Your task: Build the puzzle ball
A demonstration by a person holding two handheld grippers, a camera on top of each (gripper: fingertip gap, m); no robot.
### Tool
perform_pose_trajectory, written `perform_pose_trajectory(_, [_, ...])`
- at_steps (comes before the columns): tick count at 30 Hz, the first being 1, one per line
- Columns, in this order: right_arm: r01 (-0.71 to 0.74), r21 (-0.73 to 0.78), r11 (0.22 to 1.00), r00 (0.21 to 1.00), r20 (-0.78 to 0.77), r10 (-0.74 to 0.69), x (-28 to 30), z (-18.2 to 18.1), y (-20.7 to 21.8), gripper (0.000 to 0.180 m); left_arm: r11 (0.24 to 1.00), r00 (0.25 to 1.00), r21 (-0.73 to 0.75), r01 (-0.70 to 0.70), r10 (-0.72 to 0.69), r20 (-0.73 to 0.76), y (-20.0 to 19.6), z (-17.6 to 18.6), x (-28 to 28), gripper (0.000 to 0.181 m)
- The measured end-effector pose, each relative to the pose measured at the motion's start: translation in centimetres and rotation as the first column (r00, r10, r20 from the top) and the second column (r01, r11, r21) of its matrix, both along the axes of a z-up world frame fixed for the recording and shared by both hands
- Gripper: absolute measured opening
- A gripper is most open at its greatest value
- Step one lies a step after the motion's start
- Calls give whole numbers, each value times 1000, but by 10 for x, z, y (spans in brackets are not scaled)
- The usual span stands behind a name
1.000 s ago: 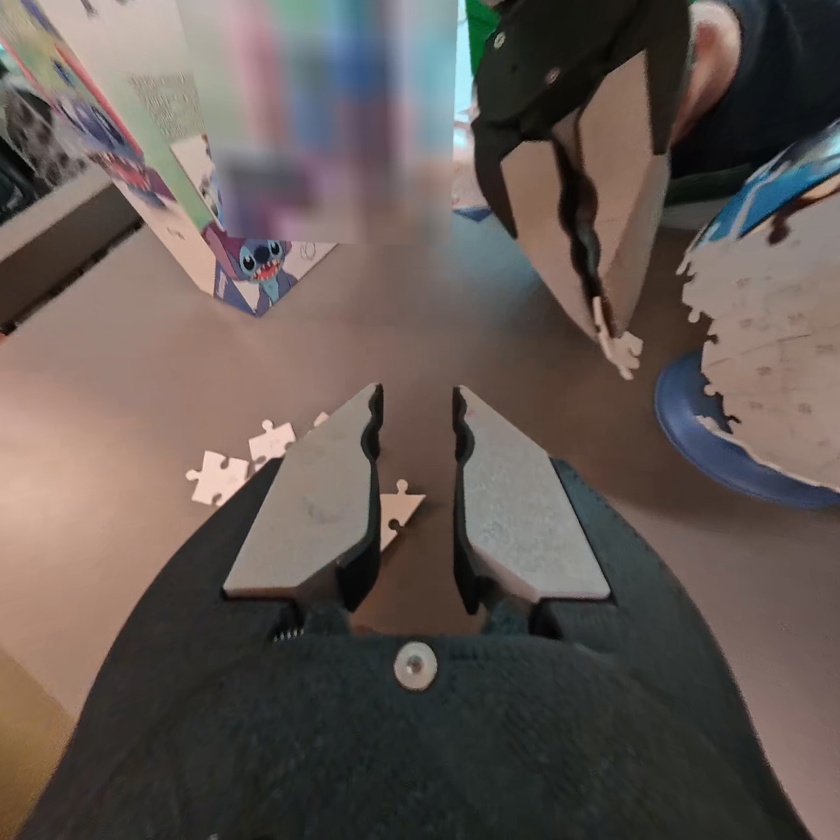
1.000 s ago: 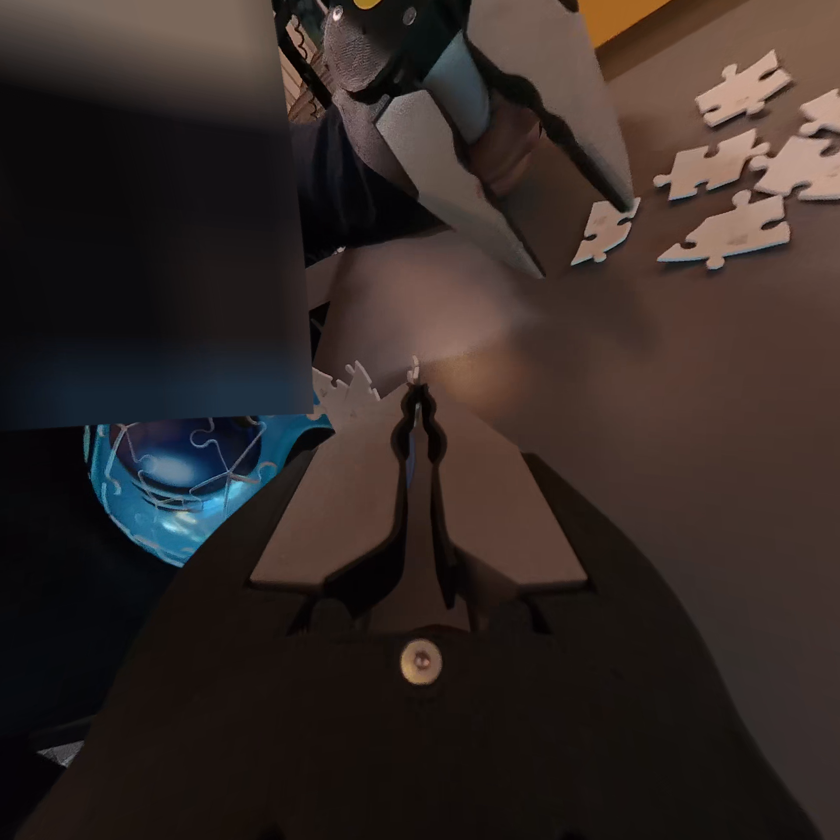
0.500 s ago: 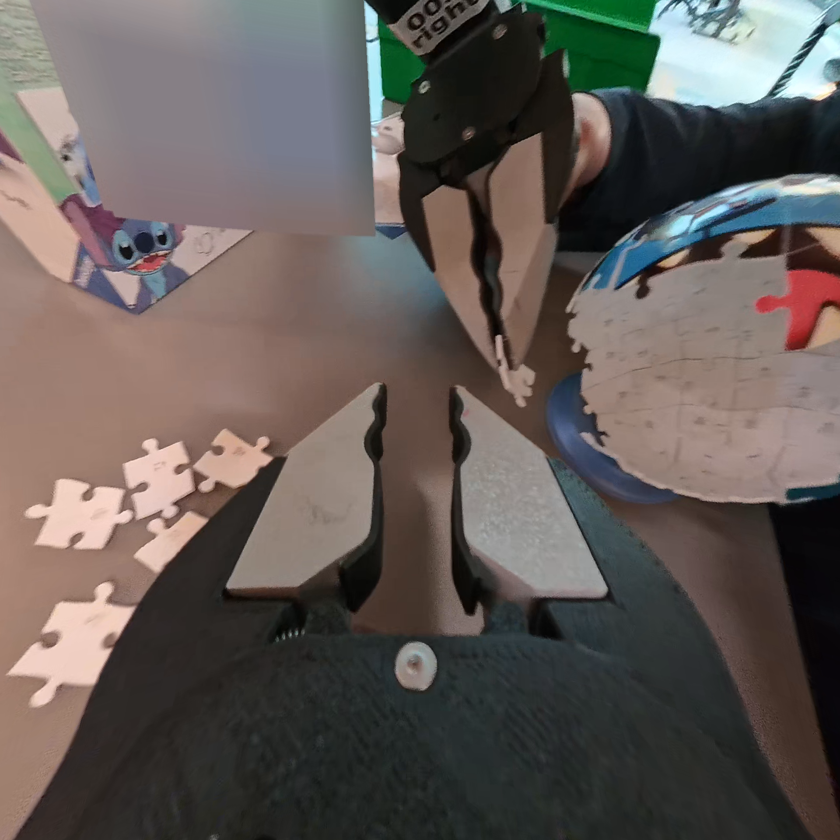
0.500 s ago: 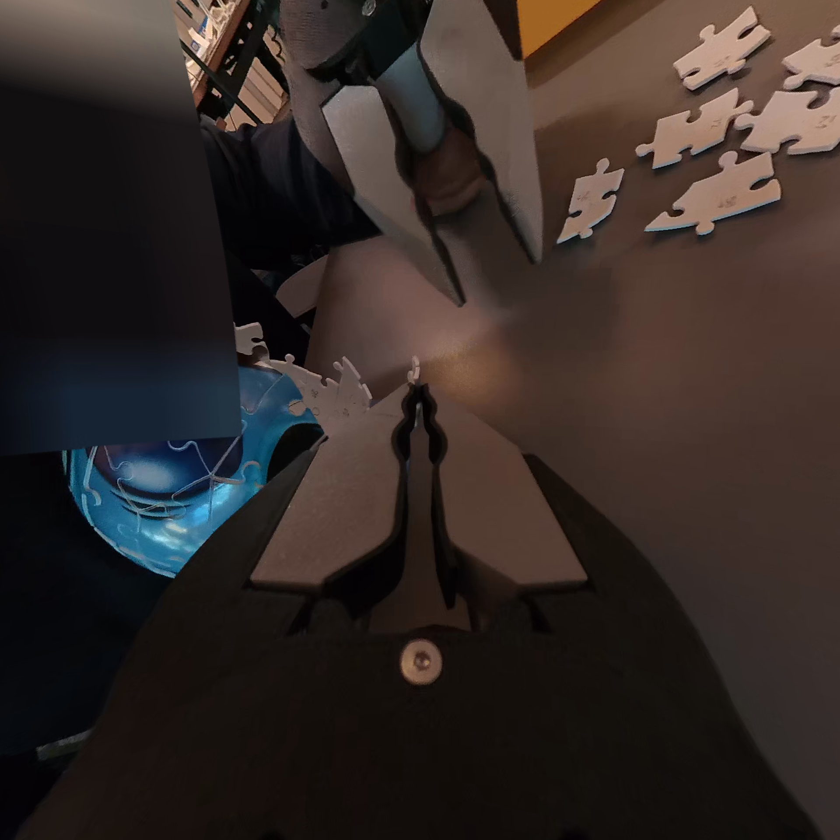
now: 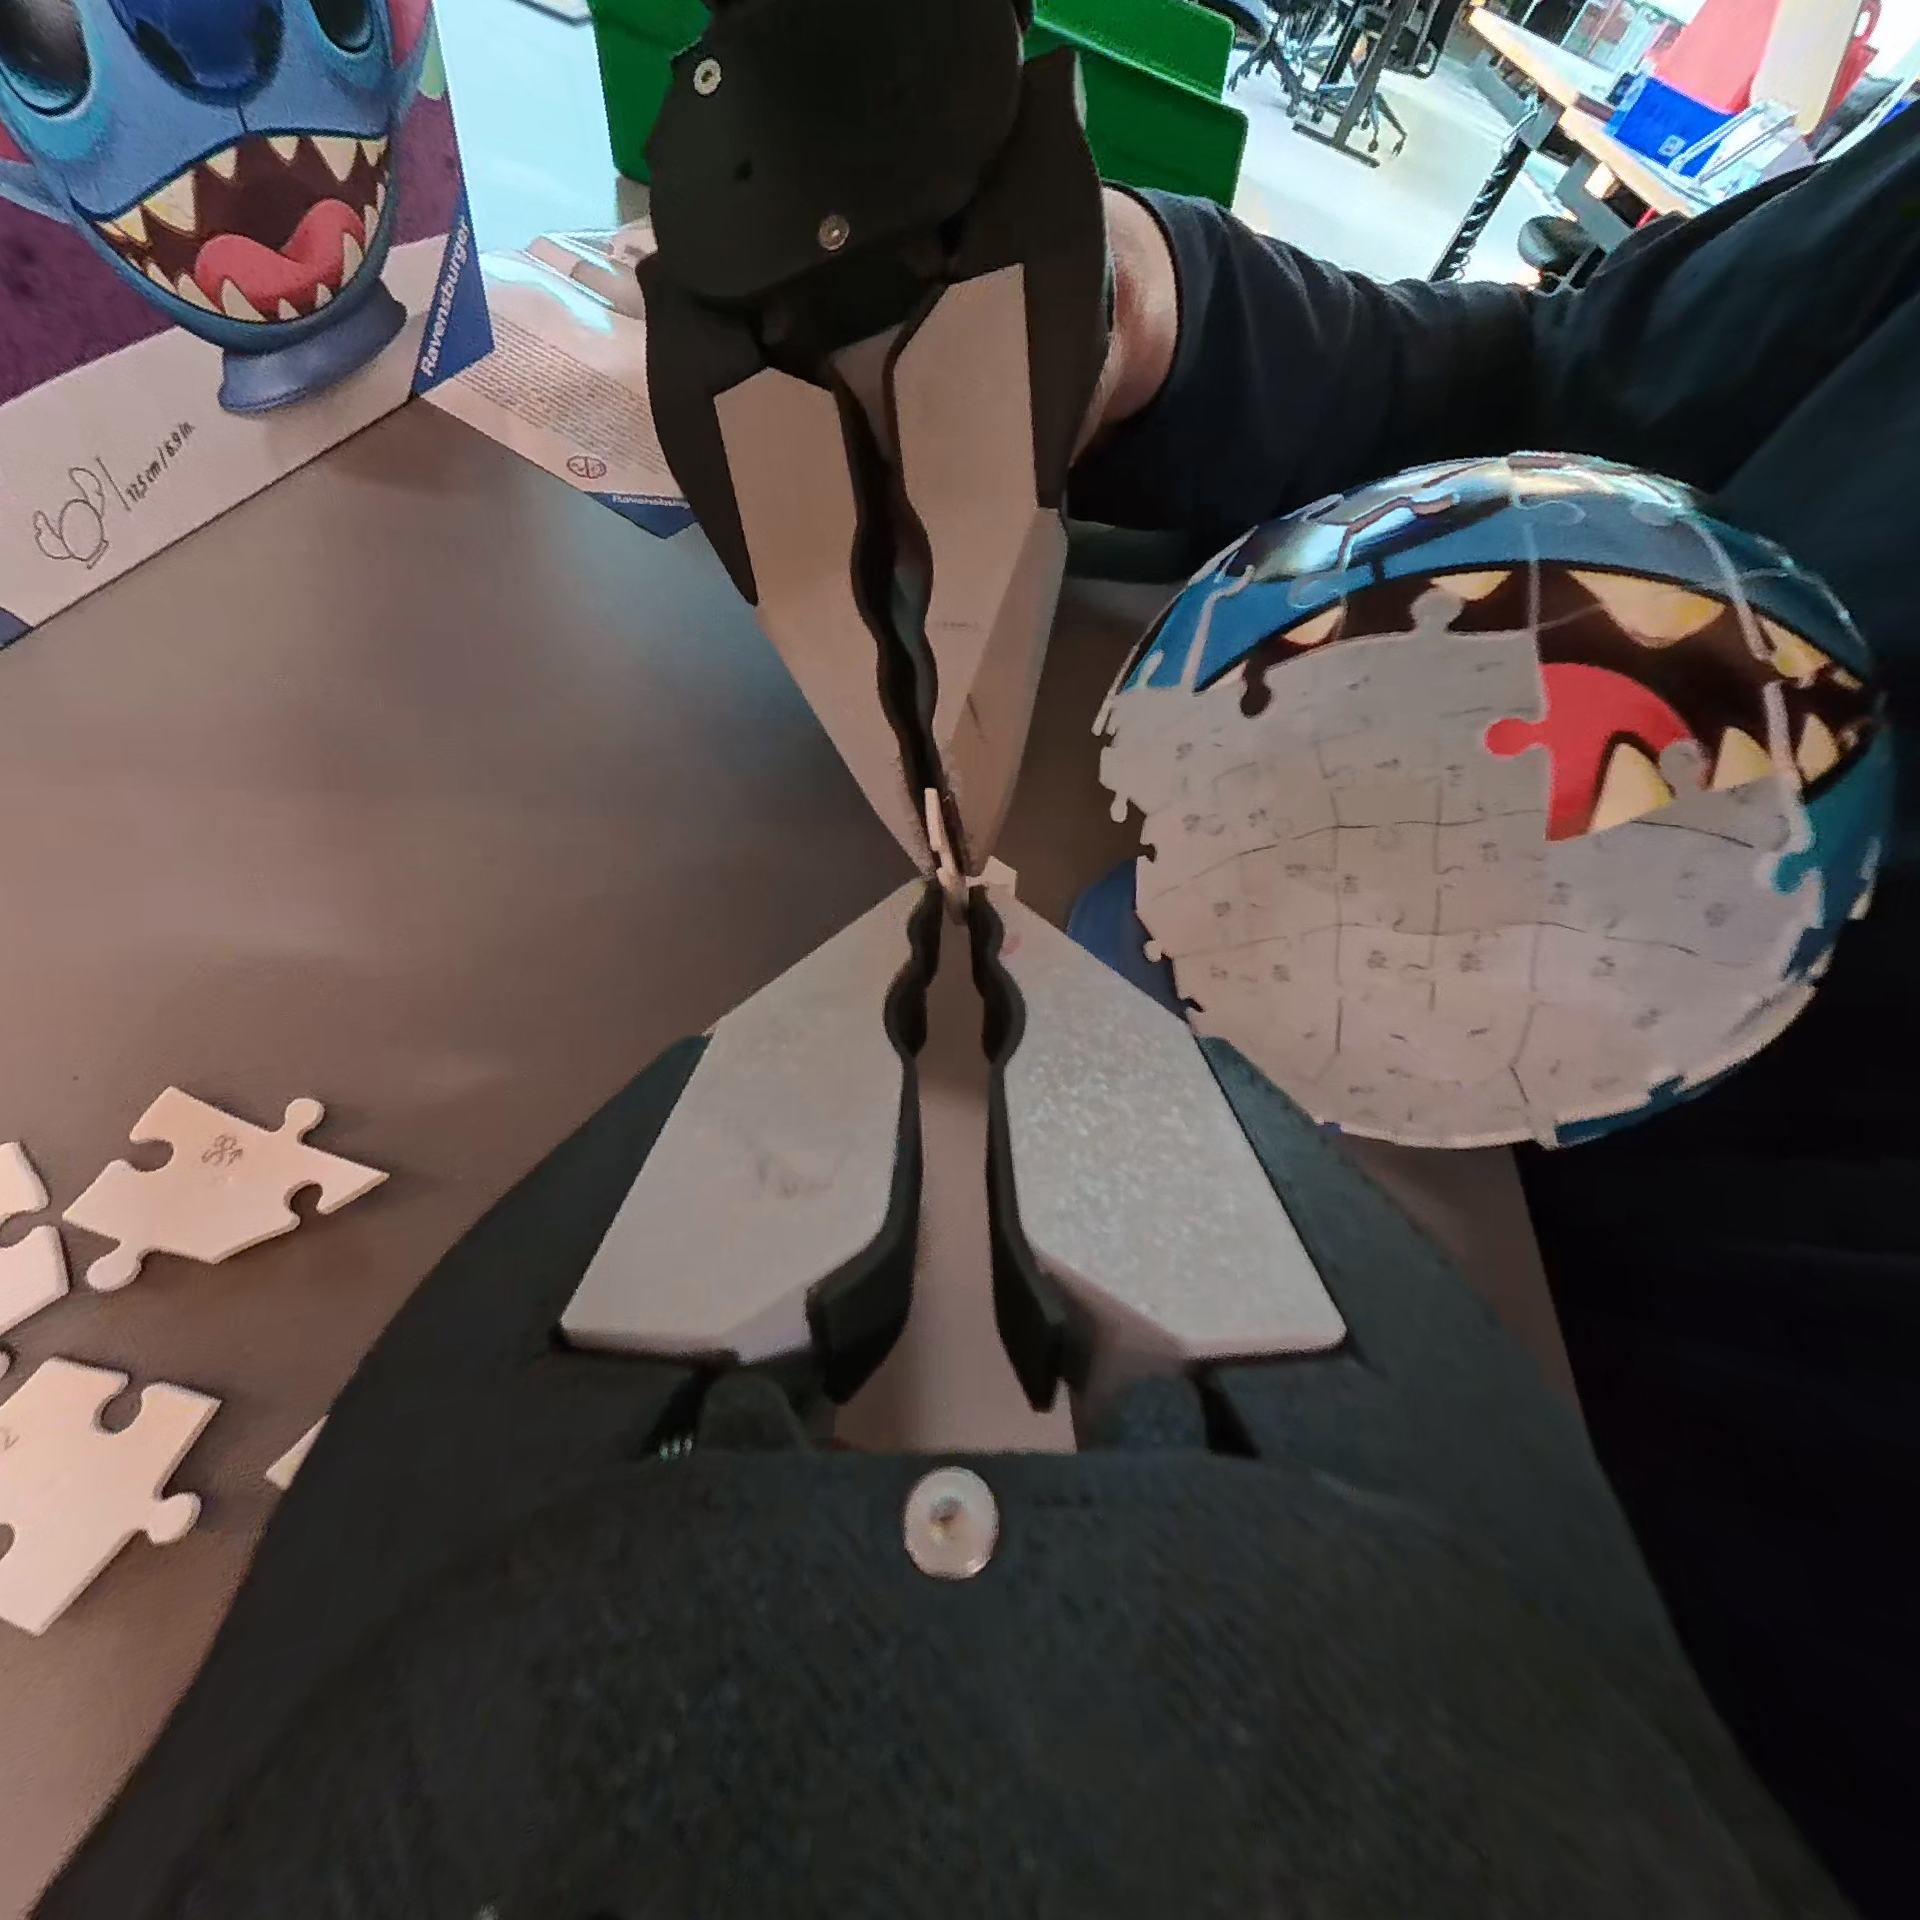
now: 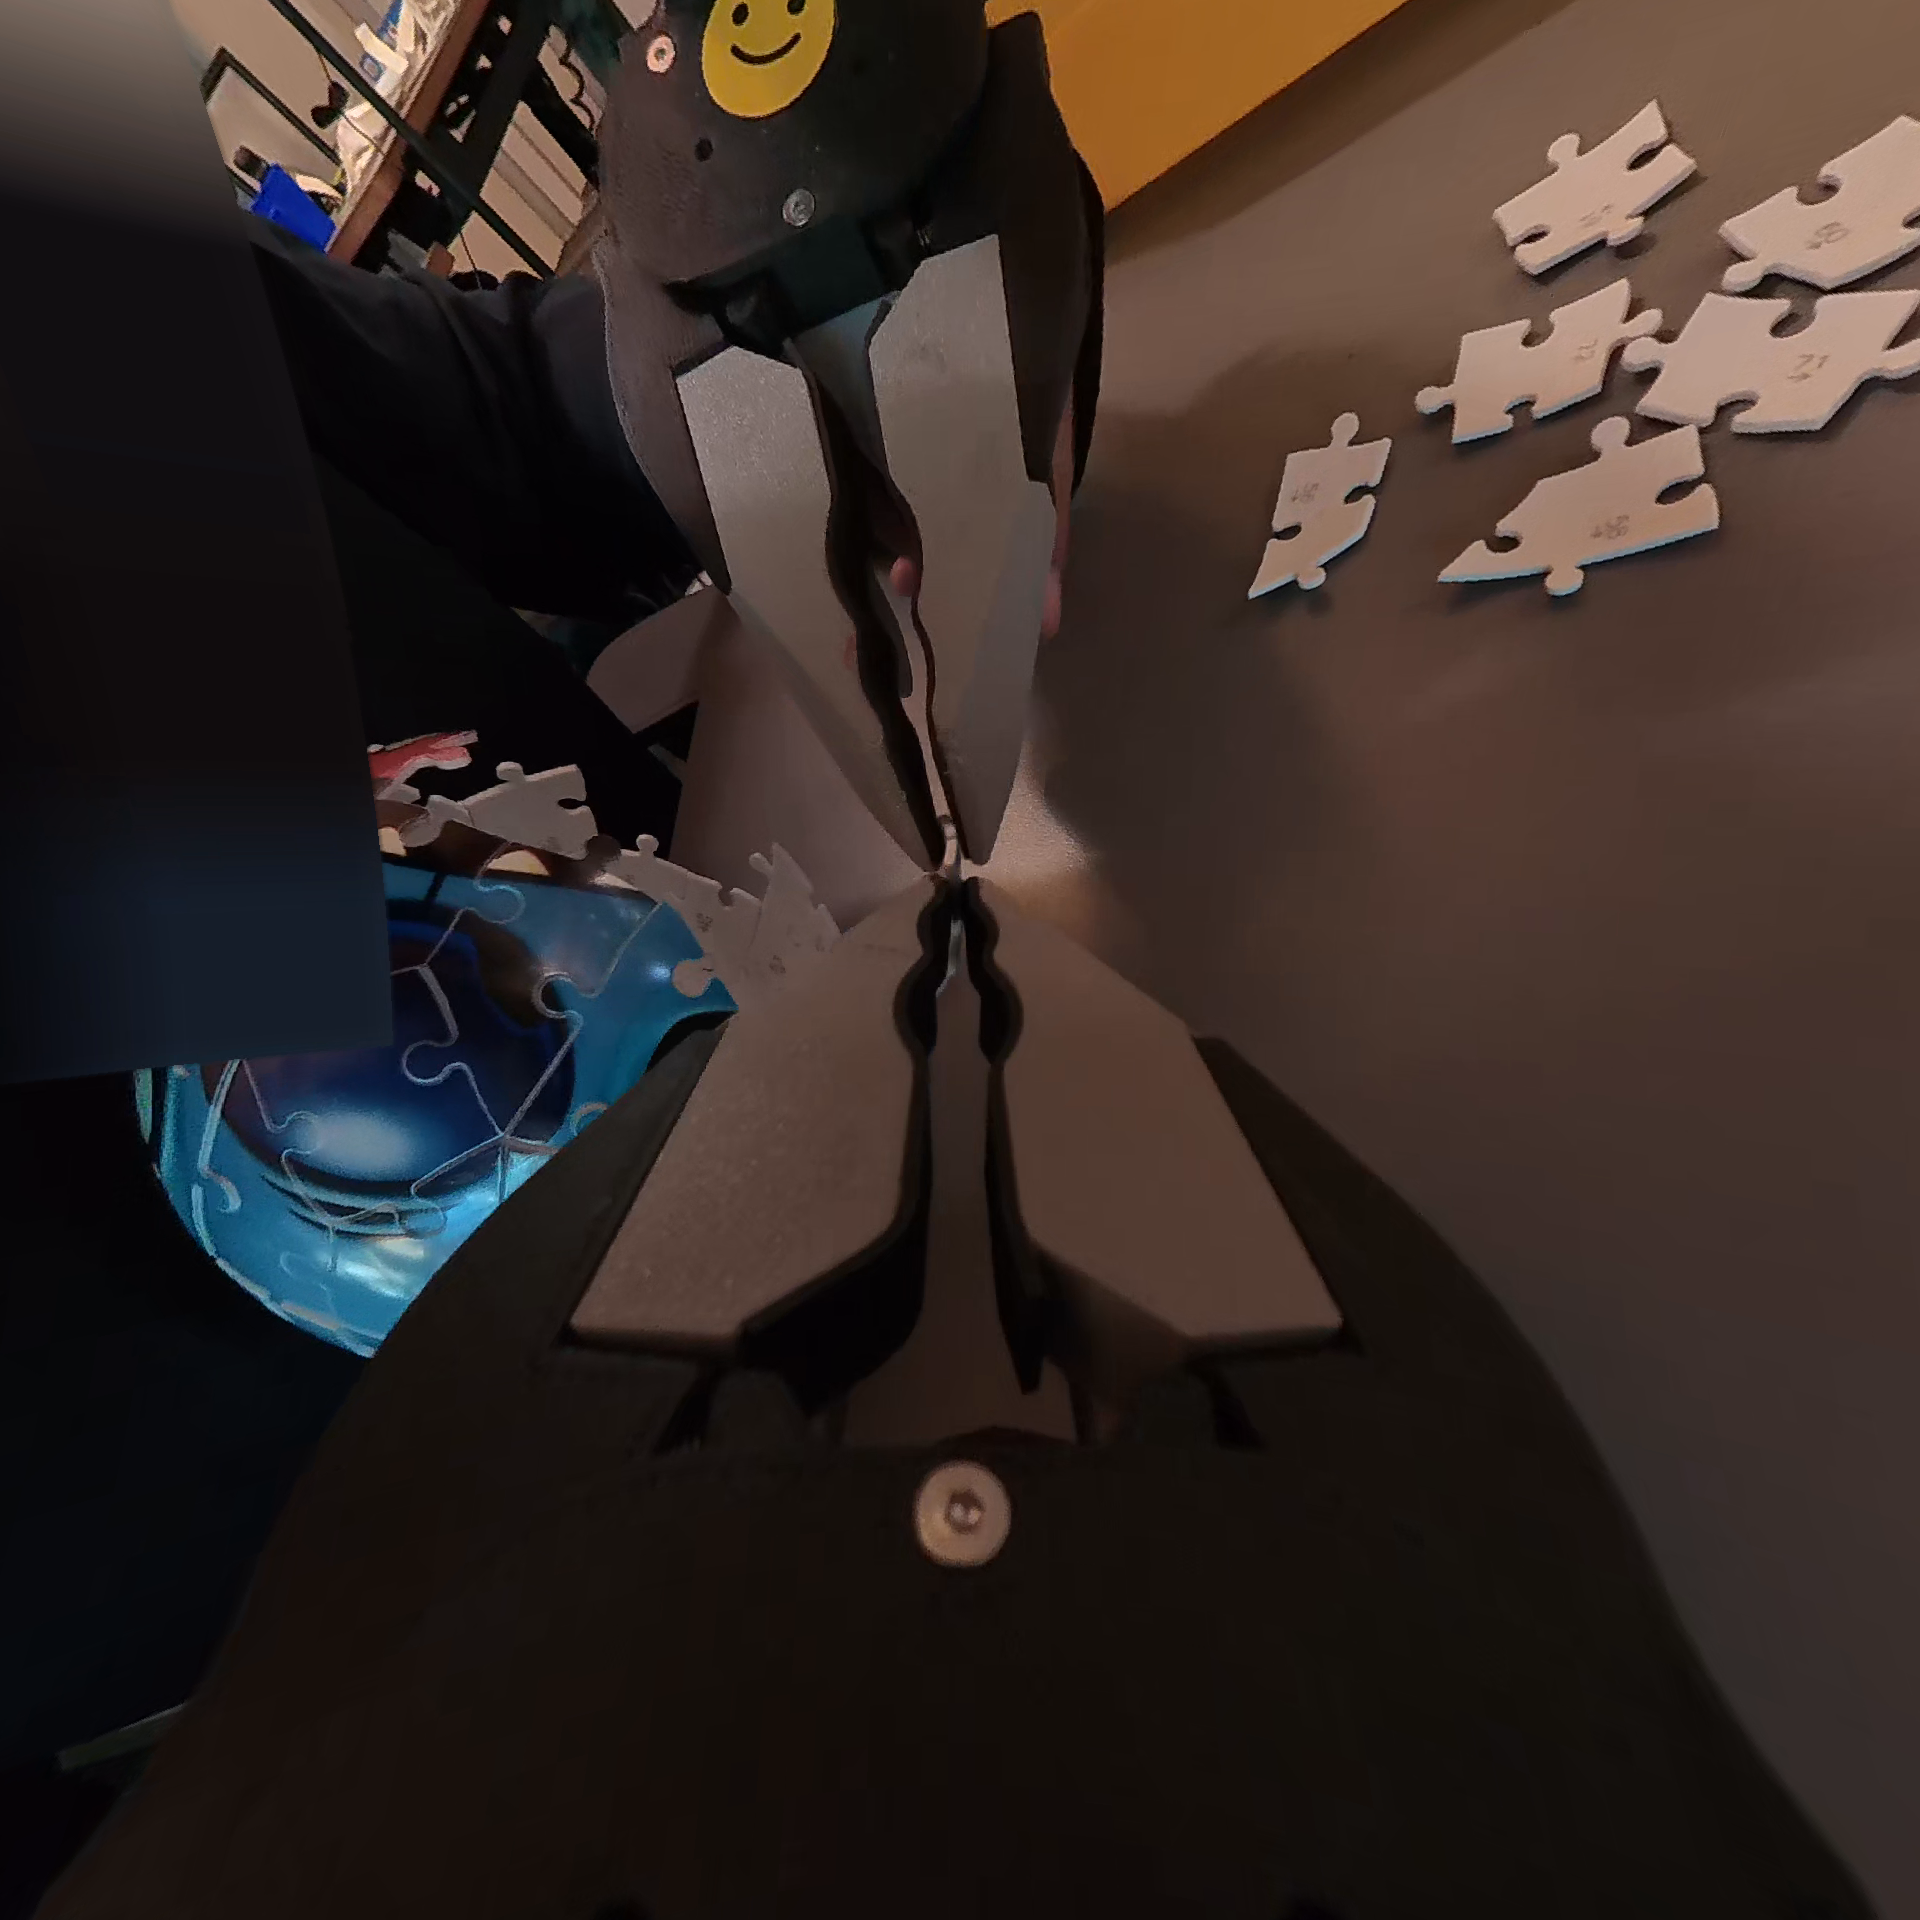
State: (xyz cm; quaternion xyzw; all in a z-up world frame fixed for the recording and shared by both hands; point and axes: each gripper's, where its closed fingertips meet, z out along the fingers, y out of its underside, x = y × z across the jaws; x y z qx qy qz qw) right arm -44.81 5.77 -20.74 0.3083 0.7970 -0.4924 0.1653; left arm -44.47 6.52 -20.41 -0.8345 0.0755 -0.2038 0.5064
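Observation:
A small white puzzle piece [image 5: 989, 875] hangs above the brown table, gripped from both sides. My left gripper [image 5: 951, 902] has its tips closed on the piece's near end. My right gripper [image 5: 940, 842] comes down from above and is shut on its far end, so the two grippers meet tip to tip. The right wrist view shows the same meeting, with my right gripper [image 6: 951, 906] below and my left gripper [image 6: 940, 844] above. The half-built puzzle ball [image 5: 1455, 883], white inside and blue outside, sits on a blue stand [image 5: 1107, 925] just to the right.
Several loose white puzzle pieces [image 5: 208, 1174] lie on the table at the left, and also show in the right wrist view [image 6: 1610, 364]. The puzzle's box [image 5: 208, 260] stands at the back left. A person's dark sleeve [image 5: 1455, 343] reaches in behind the ball. Only a small space, under 4 cm, lies between the two pairs of fingers.
My left gripper has moved up to the right gripper's tips and narrowed from open to closed on the piece. The right gripper still holds the piece and has come closer.

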Motion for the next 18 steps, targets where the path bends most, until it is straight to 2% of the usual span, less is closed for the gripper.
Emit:
perform_pose_trajectory(7, [21,-16,1000,1000,2,-21,-3,2,-1,0,999,994,-32,-9,13,110,-1,0,-3,1])
perform_pose_trajectory(10, [17,-46,999,1000,10,-16,-2,6,-3,2,1000,994,-19,-5,7,110,-2,2,-3,0])
perform_pose_trajectory(13, [26,-91,995,1000,14,-25,-4,14,1,4,998,997,51,-31,28,70,0,11,-7,0])
perform_pose_trajectory(18, [72,-115,991,997,-4,-73,-11,21,11,3,990,991,103,-94,83,103,3,20,-19,0])
